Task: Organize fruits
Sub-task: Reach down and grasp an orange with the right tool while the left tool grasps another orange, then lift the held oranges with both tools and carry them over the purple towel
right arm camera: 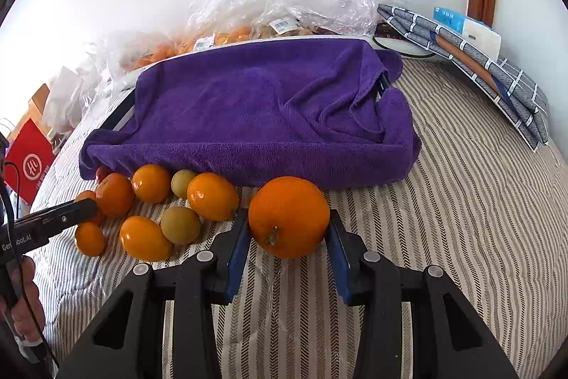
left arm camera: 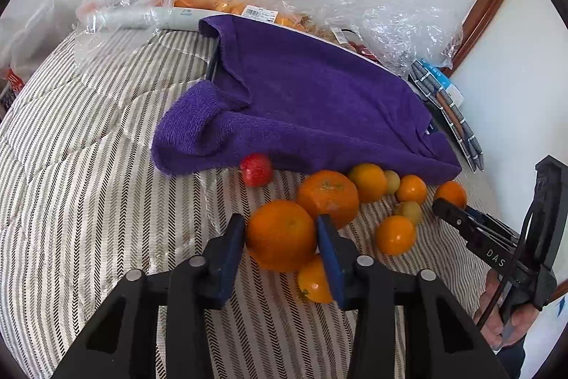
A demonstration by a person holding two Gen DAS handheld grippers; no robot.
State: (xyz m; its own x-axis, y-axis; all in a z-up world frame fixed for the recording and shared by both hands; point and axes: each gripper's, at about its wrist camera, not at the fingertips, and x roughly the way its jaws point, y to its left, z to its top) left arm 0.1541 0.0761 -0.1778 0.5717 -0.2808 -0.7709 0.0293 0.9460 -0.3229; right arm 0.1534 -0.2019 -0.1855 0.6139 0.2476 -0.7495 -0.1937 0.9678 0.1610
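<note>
Both grippers hold an orange each: left gripper point(left arm camera: 281, 239) pinches a big orange point(left arm camera: 281, 235) between its blue pads, right gripper point(right arm camera: 288, 233) pinches another large orange point(right arm camera: 289, 216). Both sit just in front of the purple towel point(right arm camera: 248, 116) draped over a tray, low over the striped bedspread point(right arm camera: 461, 201). Towel top is bare, no fruit on it. Rest of the pile, tangerines point(right arm camera: 212, 196), greenish small fruits point(right arm camera: 180, 224) and a strawberry point(left arm camera: 256, 169), lies loose on the bedspread along the towel's front edge. Task looks barely begun, nearly all sorting left
</note>
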